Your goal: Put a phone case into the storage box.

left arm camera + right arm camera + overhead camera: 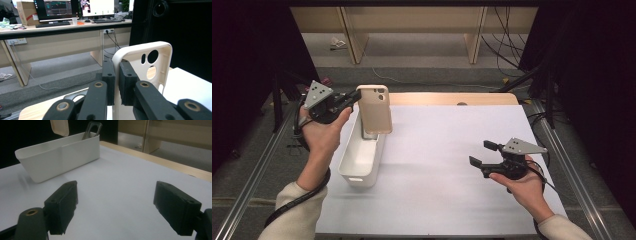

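A beige phone case [375, 109] is hanging upright in the air, its long side running vertical and its top end, with the camera cutouts, pointing up. It is showing its back in the high view and its hollow inner side in the left gripper view [152, 72], where one oval and two round cutouts are piercing the shell near a rounded corner. Its raised rim is sitting pinched at one long edge near the top. Its lower end is hovering above the far end of a white rectangular bin [362, 157], clear of the rim. In the right gripper view only its rounded bottom corner [60, 127] is showing.
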A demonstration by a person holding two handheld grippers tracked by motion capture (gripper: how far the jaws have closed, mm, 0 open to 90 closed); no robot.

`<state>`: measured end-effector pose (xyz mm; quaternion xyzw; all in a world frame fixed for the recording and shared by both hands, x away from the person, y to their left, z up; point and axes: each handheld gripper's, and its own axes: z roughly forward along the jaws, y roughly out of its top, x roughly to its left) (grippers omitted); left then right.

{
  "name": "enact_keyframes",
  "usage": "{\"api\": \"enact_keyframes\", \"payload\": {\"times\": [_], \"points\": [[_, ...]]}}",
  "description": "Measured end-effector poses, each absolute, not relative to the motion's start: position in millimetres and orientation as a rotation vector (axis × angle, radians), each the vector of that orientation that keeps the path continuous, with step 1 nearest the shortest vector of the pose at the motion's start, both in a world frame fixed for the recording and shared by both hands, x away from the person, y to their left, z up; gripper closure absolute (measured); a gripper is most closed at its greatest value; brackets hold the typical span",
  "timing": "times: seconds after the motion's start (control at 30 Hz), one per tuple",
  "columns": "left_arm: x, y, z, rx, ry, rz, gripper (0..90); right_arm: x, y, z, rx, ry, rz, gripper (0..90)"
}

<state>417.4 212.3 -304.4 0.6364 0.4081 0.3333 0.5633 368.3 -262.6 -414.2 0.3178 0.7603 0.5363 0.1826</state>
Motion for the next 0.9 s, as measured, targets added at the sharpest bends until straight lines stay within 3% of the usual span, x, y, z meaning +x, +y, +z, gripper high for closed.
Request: {"api": "enact_keyframes", "payload": {"times": [0.9], "points": [[441.4, 237.2, -314.9, 1.528, 0.955, 0.822, 83.7, 369.2, -263.3, -414.9, 0.905, 2.148, 1.515, 19.8]]}}
